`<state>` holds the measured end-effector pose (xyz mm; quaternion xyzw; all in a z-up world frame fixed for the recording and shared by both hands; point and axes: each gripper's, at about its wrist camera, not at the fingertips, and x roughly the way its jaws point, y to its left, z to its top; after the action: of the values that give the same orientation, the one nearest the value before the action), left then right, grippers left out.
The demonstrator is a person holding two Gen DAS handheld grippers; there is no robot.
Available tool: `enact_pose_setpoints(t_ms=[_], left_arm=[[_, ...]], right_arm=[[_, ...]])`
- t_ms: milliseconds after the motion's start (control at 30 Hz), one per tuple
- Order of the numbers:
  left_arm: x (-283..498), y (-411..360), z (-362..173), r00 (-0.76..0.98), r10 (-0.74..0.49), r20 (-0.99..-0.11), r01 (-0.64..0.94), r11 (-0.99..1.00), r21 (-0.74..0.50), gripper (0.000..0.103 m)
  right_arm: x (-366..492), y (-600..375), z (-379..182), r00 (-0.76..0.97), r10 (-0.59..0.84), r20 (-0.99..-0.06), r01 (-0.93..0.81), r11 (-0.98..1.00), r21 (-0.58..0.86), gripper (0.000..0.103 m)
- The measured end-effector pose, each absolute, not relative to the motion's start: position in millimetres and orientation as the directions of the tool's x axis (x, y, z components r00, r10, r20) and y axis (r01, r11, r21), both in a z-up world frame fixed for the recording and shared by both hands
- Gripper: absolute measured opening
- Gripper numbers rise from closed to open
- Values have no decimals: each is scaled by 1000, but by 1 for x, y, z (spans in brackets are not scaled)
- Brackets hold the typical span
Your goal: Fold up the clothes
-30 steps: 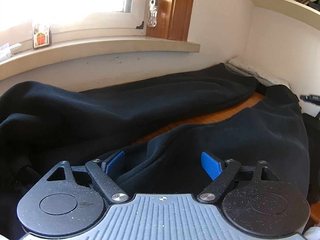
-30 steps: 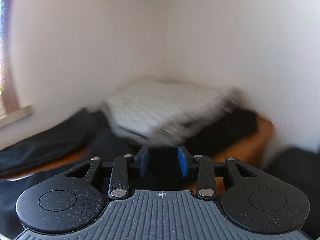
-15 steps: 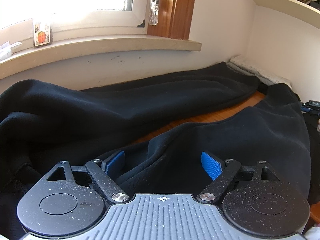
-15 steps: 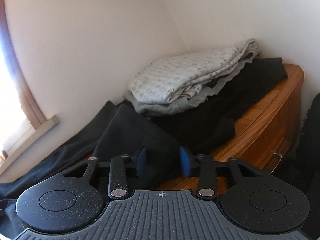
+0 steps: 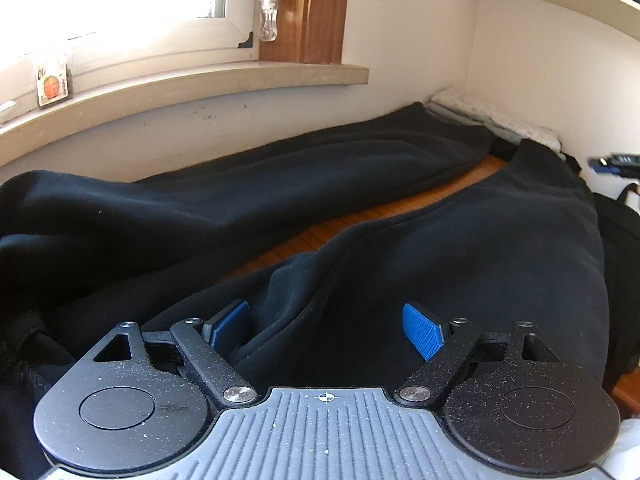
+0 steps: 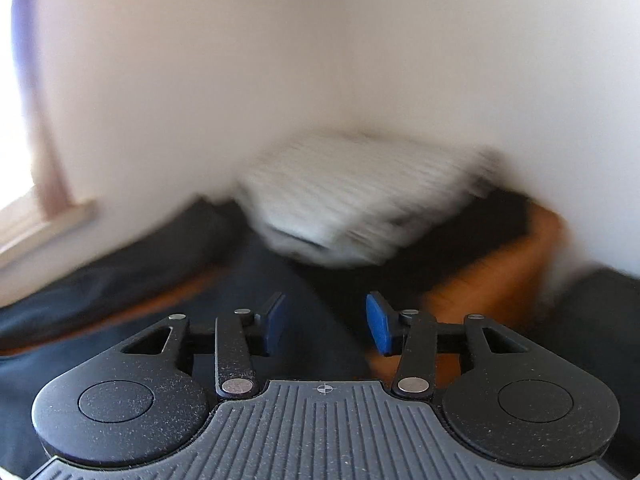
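Trousers: my black trousers (image 5: 280,184) sprawl across the wooden top (image 5: 400,208), legs toward the corner.
Nearby: folded pale clothes (image 6: 360,200) stacked there; window sill (image 5: 180,88) behind.
Left gripper (image 5: 326,328): spread wide, a fabric ridge between its pads, unchanged.
Right gripper (image 6: 326,324): parted, empty, view now blurred after half a second ago's sharp one.

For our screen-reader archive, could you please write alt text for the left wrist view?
The left hand-held gripper, jaws open, hovers over black trousers spread on a wooden surface. Beyond them a windowsill runs under a bright window, and pale folded laundry lies in the far corner.
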<state>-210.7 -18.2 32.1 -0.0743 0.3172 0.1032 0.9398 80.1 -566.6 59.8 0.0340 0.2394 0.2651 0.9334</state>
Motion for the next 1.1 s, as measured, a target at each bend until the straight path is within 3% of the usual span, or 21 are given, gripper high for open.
enact_pose_setpoints(t_ms=[233,533,733,1000,1100], left_arm=[[-215,-20,31,777,137,-614,-231,970,-76,87],[-216,-17,29,782,125,-611,-225,970,-88,89],[-213,-18,28,780,131,-612,-236,967,-93,89],[-219,-22,28,784,140,-604,-261,958,-117,89],[-221,-24,28,785,145,-602,-267,956,-119,89]], right_arm=[[76,-439,60,612,623,-488,-693,719,48,45],[39,-320,44,370,747,-553,-872,485,72,50],[30,-299,31,309,752,-582,-914,403,37,54],[38,-317,29,287,775,-564,-900,419,119,54],[36,-304,28,286,764,-578,-913,400,77,61]])
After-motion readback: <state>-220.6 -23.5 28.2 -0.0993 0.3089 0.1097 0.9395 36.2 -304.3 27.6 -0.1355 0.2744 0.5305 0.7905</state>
